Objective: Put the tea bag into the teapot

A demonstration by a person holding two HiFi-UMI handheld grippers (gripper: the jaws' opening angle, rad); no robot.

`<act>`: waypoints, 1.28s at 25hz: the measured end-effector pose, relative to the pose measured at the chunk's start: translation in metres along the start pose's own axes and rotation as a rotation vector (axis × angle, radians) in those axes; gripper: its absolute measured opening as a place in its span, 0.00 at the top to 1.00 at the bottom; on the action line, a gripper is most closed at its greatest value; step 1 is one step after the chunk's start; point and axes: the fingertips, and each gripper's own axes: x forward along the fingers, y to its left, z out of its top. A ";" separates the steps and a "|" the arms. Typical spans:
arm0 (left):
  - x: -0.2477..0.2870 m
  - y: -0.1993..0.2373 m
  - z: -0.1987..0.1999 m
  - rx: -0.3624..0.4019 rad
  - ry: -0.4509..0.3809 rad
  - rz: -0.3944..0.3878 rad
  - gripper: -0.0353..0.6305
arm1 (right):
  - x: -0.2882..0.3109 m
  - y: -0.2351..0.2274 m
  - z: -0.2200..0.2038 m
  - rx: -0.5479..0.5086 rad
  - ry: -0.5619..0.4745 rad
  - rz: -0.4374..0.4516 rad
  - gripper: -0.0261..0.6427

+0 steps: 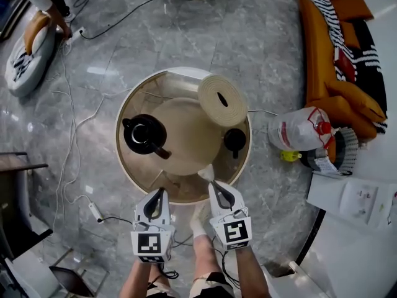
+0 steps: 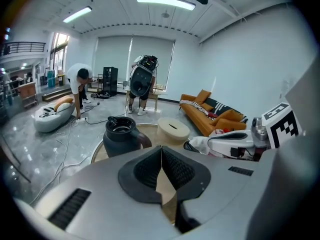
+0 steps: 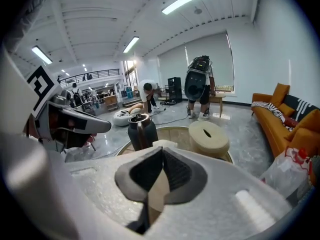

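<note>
A dark teapot (image 1: 144, 135) with an open top stands on the left of the round table (image 1: 186, 188); it also shows in the left gripper view (image 2: 120, 134) and the right gripper view (image 3: 140, 131). A small black round piece (image 1: 234, 139), perhaps its lid, lies on the table's right. My right gripper (image 1: 213, 182) hovers over the near rim, shut on a white tea bag (image 1: 206, 172) that sticks out past its tips (image 3: 164, 144). Beside it, my left gripper (image 1: 162, 192) is shut with nothing in it, its pads (image 2: 150, 169) touching.
A round beige cushion (image 1: 222, 99) with a slot lies on the table's far right. An orange sofa (image 1: 335, 73) and a plastic bag (image 1: 301, 129) are to the right. Cables (image 1: 68, 135) run over the marble floor. People stand at the back (image 2: 80, 91).
</note>
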 end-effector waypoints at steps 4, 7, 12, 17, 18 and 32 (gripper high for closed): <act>-0.012 0.012 0.015 -0.017 -0.017 0.040 0.92 | 0.004 0.010 0.021 -0.016 -0.027 0.023 0.96; -0.017 0.022 0.025 -0.018 -0.042 0.059 0.92 | 0.009 0.017 0.041 -0.036 -0.053 0.043 0.96; -0.026 0.047 0.040 -0.026 -0.078 0.109 0.92 | 0.023 0.030 0.069 -0.068 -0.096 0.068 0.96; -0.031 0.066 0.045 -0.044 -0.103 0.159 0.92 | 0.040 0.046 0.084 -0.079 -0.123 0.112 0.96; -0.032 0.069 0.044 -0.043 -0.103 0.160 0.92 | 0.044 0.050 0.087 -0.083 -0.126 0.122 0.96; -0.033 0.112 0.036 -0.085 -0.127 0.224 0.92 | 0.093 0.088 0.103 -0.128 -0.129 0.224 0.96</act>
